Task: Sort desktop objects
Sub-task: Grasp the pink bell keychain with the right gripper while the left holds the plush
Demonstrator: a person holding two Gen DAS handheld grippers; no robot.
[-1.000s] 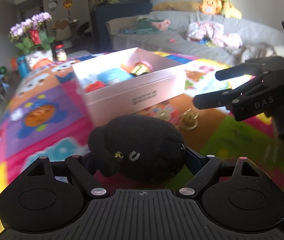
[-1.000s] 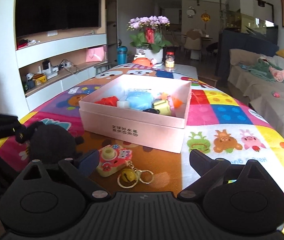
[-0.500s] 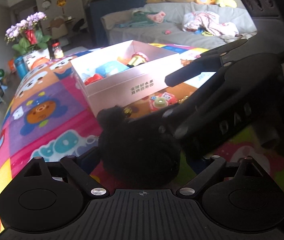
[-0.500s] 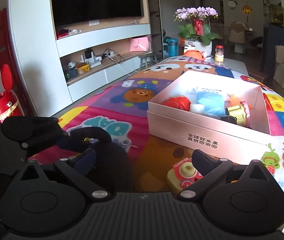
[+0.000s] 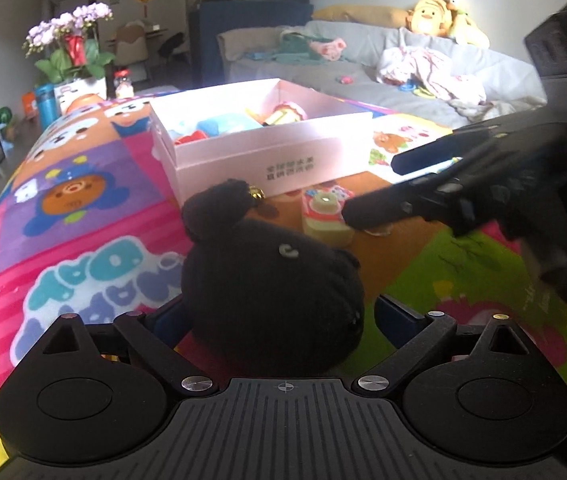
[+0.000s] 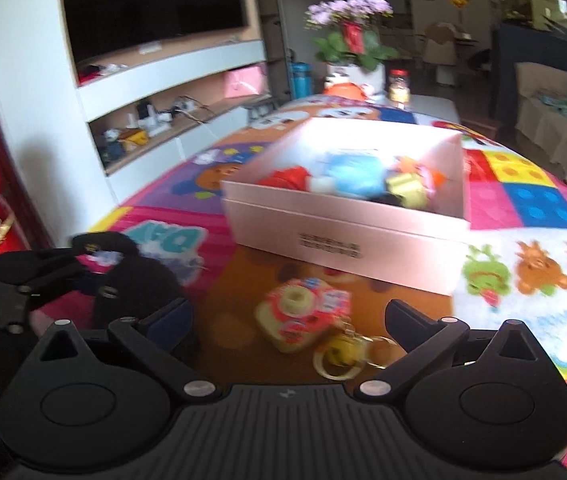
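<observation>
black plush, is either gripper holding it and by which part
The left gripper straddles the black plush at its body; a firm clamp cannot be told. The right gripper is open and holds nothing.

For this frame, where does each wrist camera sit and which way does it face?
Left wrist: on the left gripper, looking forward over the black plush toy between its fingers toward the pink box and sofa; the right gripper enters from the right.
Right wrist: on the right gripper, open, facing the toy camera keychain, box and TV wall; the left gripper shows at left around the plush.
Shared: plush, keychain, box, colourful mat.
</observation>
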